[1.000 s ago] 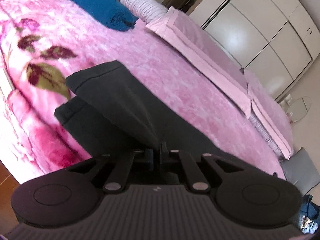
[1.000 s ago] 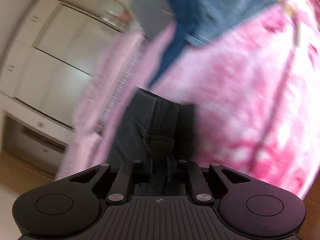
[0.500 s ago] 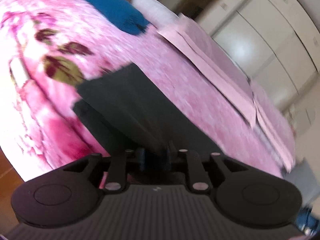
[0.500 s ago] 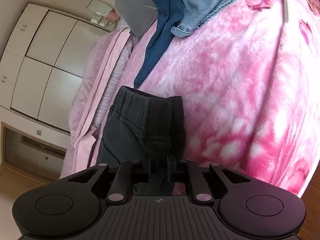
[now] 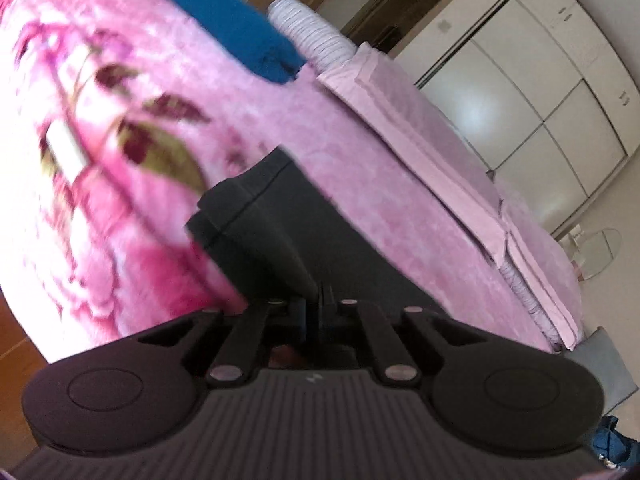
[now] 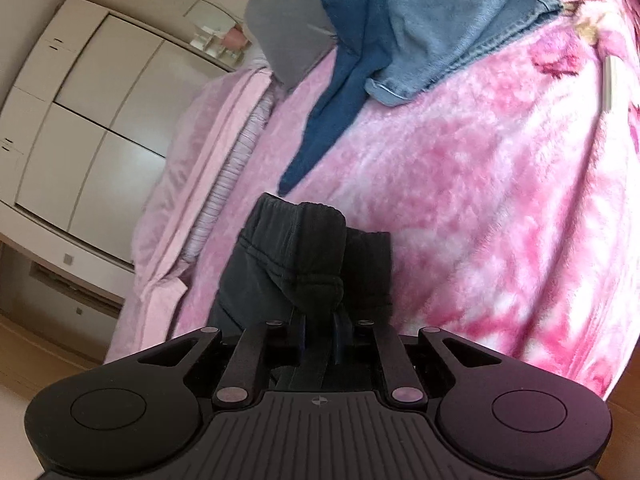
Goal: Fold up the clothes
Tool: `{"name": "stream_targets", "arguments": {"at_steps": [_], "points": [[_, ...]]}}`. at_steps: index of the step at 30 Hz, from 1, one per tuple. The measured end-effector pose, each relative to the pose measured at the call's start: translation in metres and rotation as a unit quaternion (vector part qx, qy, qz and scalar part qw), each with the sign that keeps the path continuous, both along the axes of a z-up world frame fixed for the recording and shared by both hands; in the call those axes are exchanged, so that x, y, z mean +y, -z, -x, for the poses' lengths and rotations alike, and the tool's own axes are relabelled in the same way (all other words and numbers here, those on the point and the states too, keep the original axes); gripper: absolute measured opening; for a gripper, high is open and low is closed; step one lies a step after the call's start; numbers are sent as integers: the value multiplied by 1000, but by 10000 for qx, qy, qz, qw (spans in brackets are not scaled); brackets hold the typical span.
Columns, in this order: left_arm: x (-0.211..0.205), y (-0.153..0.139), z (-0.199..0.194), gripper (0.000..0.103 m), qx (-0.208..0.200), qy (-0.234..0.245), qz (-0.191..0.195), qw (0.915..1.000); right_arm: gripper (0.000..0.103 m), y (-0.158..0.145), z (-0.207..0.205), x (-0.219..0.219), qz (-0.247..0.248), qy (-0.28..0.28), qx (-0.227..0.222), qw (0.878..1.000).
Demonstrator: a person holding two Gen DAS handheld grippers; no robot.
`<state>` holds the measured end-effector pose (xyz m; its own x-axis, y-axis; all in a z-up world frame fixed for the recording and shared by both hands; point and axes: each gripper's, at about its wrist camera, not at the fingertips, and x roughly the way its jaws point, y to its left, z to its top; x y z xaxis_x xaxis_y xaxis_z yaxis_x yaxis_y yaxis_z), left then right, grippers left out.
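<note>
Our left gripper (image 5: 318, 304) has its fingers pinched nearly together on a thin fold of the black trousers (image 5: 256, 220). Our right gripper (image 6: 320, 332) clamps the bunched waistband (image 6: 316, 288), lifted over the pink bed (image 6: 480, 200).

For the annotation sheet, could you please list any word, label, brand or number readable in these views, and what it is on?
No readable text anywhere.
Left gripper body: a small pale logo mark, no letters.
Right gripper body: a small round crosshair mark, no letters.
Wardrobe: handles only, no labels.
</note>
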<state>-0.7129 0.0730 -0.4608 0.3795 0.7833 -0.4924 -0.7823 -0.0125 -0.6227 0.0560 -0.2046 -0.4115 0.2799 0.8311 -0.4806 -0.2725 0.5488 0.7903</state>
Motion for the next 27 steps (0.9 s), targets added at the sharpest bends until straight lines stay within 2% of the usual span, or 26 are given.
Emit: {"name": "stream_targets", "arguments": {"at_steps": [3, 7, 8, 9, 11, 13, 15, 17, 19, 21, 22, 24, 27], "points": [[1, 6, 2, 7, -45, -6, 20, 10000, 11, 8, 0, 0, -29, 43, 90, 9999], [5, -4, -4, 8, 331, 86, 177, 9993, 12, 13, 2, -5, 7, 18, 132, 9999], [6, -10, -5, 9, 467, 140, 270, 9984, 16, 11, 3, -7, 50, -3, 103, 9999], [7, -16, -6, 11, 595, 218, 382, 9973, 33, 9, 4, -9, 109, -17, 65, 9999], [7, -31, -6, 16, 916, 370, 575, 9934, 55, -4, 9, -15, 550, 97, -259, 9981], [4, -46, -6, 21, 1575, 339, 713, 9844, 55, -20, 20, -16, 971, 76, -862, 9915], [-3, -61, -11, 18, 2440, 102, 750, 9668, 55, -36, 37, -12, 1353, 185, -1522, 9789], [-11, -74, -23, 18, 2858, 158, 570, 9565, 55, -48, 53, -8, 1630, 254, -2084, 9640], [-15, -83, -40, 17, 2607, 515, 357, 9634, 55, -57, 68, -1, 1599, 85, -2484, 9553], [-17, -86, -74, 14, 2280, 1186, 30, 9664, 55, -63, 82, 7, 1424, -260, -2819, 9485], [-17, -85, -96, 14, 2195, 1564, -144, 9629, 55, -63, 89, 15, 1300, -575, -2905, 9462], [-18, -79, -139, 14, 2197, 2210, -434, 9492, 55, -59, 103, 28, 1200, -1182, -3096, 9358], [-18, -68, -187, 14, 2017, 2792, -485, 9376, 55, -49, 113, 45, 1624, -1478, -3179, 9223]]}}
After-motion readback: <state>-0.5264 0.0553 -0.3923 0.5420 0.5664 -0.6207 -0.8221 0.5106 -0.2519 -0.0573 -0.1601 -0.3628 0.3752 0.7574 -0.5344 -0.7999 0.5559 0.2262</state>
